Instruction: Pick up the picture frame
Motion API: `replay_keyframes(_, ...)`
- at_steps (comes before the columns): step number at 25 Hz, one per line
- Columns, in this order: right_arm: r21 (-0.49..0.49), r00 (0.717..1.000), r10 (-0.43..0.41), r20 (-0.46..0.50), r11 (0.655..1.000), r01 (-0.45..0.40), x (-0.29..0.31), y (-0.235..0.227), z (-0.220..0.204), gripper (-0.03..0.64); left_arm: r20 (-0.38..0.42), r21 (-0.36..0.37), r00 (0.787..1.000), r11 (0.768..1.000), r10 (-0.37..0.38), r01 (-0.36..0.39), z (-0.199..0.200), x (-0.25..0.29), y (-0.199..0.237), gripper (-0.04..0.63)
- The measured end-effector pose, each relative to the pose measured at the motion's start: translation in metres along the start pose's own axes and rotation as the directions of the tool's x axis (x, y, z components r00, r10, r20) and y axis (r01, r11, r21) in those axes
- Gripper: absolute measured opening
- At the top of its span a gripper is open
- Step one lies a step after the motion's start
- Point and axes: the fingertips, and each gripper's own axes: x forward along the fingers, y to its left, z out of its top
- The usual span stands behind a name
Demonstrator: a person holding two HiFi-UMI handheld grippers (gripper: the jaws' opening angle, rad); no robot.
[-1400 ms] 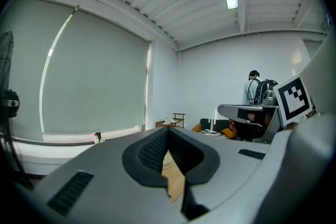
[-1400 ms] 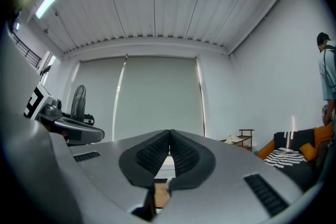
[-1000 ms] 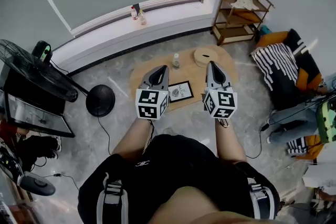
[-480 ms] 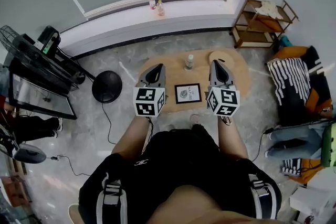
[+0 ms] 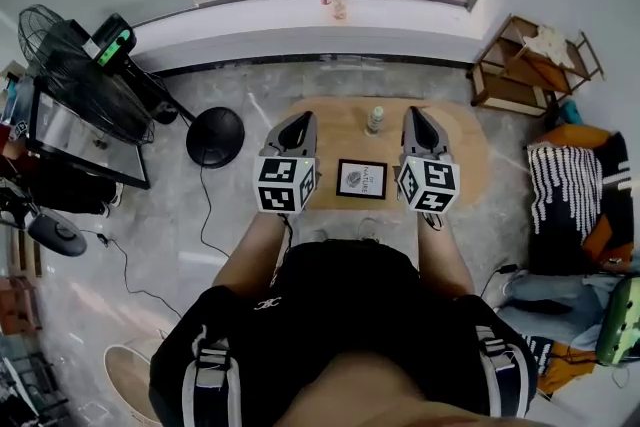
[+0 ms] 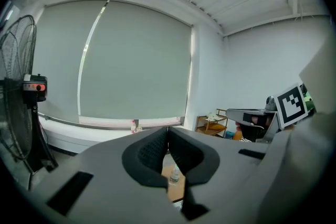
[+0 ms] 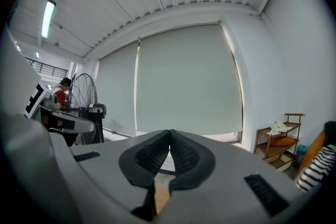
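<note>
1. Head view: left claw is closed and empty, held out over the near left part of the oval wooden tabletop, tips pointing away from the person.
2. Right claw is also closed and empty. It runs parallel to the left one, over the tabletop's middle right.
3. Picture frame lies flat on the tabletop between the two claws, level with their marker cubes. It sits apart from both and neither touches it.
4. Plastic bottle stands upright past the frame, between the two claw tips and a bit nearer the right one.
5. Standing fan and its round black base are on the floor, left of the left claw. Wooden shelf stands well right of the right claw.
6. Left gripper view: jaws meet at the tips with nothing pinched. The bottle and a strip of tabletop show through the gap below the pads. The frame is mostly hidden by the claw body, the right claw with its cube sits off to the right, and the fan is at far left.
7. Right gripper view: jaws are pressed together with nothing between them. A sliver of tabletop shows under the pads, the left claw and fan are to the left, and the shelf is to the right. The frame is hidden here.
</note>
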Motion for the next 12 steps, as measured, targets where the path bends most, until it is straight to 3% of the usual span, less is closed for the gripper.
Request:
replay_keyframes(7,0.014,0.998,0.025,-0.053,1.0,-0.024,0.022,-0.021,-0.021,0.017,-0.046,-0.039,0.998,0.998,0.041,-0.043,-0.017,0.026,0.004,0.023)
replay_keyframes(11,0.062,0.992,0.045,-0.116,0.997,-0.038,0.028,-0.03,-0.051,0.018,-0.122,-0.085,0.993,0.996,-0.006,-0.005,-0.046,0.043,0.001,0.033)
replay_keyframes(12,0.077,0.989,0.052,-0.137,0.996,-0.041,0.029,-0.033,-0.06,0.02,-0.147,-0.098,0.989,0.995,-0.018,0.003,-0.057,0.048,-0.001,0.068)
